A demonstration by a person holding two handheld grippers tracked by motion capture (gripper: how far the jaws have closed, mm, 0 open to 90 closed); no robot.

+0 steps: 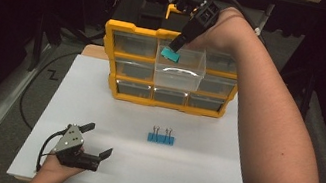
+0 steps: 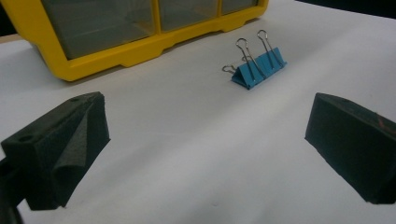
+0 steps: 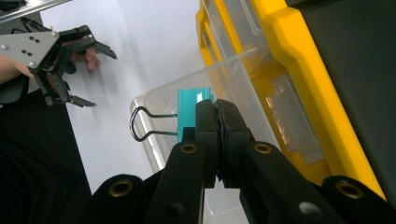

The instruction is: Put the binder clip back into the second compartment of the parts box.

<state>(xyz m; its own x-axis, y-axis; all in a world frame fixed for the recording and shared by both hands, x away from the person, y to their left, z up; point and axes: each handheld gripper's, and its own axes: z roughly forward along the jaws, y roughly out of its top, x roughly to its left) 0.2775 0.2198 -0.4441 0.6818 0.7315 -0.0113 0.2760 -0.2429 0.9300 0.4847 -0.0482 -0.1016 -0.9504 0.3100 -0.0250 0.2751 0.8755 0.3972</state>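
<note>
1. Right now a teal binder clip (image 1: 170, 55) is hanging in the right gripper (image 1: 177, 48), whose fingers (image 3: 205, 122) are clamping together on its body; its wire handles are sticking out to the 9 o'clock side in the right gripper view.
2. It is hovering over the pulled-out clear drawer (image 1: 179, 71), middle column of the yellow organizer (image 1: 116, 30), toward 12 o'clock on the tabletop (image 1: 97, 105).
3. I judge the drop-off step is under way; next the fingers need parting while the clip is sitting inside the drawer's rim.
4. Blue binder clips (image 1: 161, 137) are waiting at the centre of the tabletop.
5. Resting at 7 o'clock, the left gripper (image 1: 97, 139) is holding its fingers (image 2: 65, 144) wide apart, empty.
</note>
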